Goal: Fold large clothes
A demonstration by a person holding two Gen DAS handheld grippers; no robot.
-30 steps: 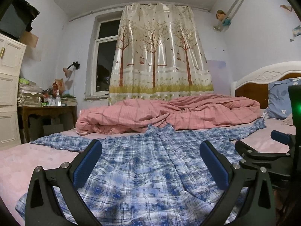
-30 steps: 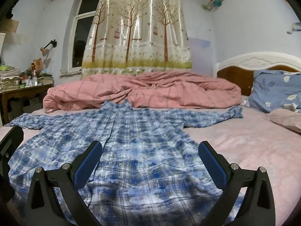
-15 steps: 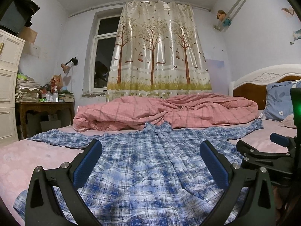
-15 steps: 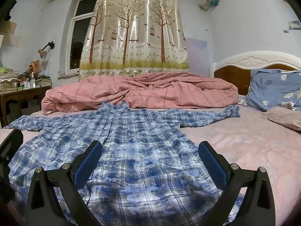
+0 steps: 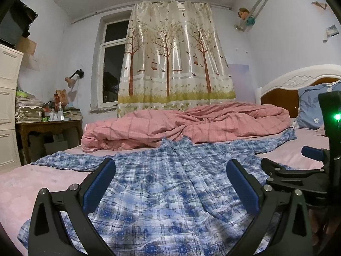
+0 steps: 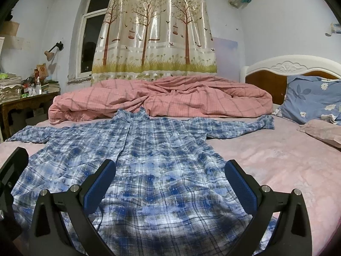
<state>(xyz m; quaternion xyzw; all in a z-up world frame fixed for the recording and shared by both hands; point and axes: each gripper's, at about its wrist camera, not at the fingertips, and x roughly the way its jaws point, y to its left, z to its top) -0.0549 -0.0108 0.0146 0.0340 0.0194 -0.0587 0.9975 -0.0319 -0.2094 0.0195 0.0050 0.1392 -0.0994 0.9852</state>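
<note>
A large blue and white plaid shirt (image 5: 170,183) lies flat on the pink bed, collar toward the far side, both sleeves spread out; it also shows in the right wrist view (image 6: 153,153). My left gripper (image 5: 170,183) is open and empty, low over the shirt's hem. My right gripper (image 6: 170,183) is open and empty, also over the hem, to the right of the left one. The right gripper (image 5: 307,166) shows at the right edge of the left wrist view. The left gripper's body (image 6: 10,177) shows at the left edge of the right wrist view.
A bunched pink quilt (image 6: 162,100) lies behind the shirt's collar. A blue flowered pillow (image 6: 313,98) and a pink pillow (image 6: 321,130) sit by the headboard (image 6: 292,68) on the right. A cluttered wooden table (image 5: 49,125) and white drawers (image 5: 8,106) stand on the left.
Both grippers have sunk lower toward the shirt's hem, so the view sits flatter over the bed. Both stay open. The shirt has not moved.
</note>
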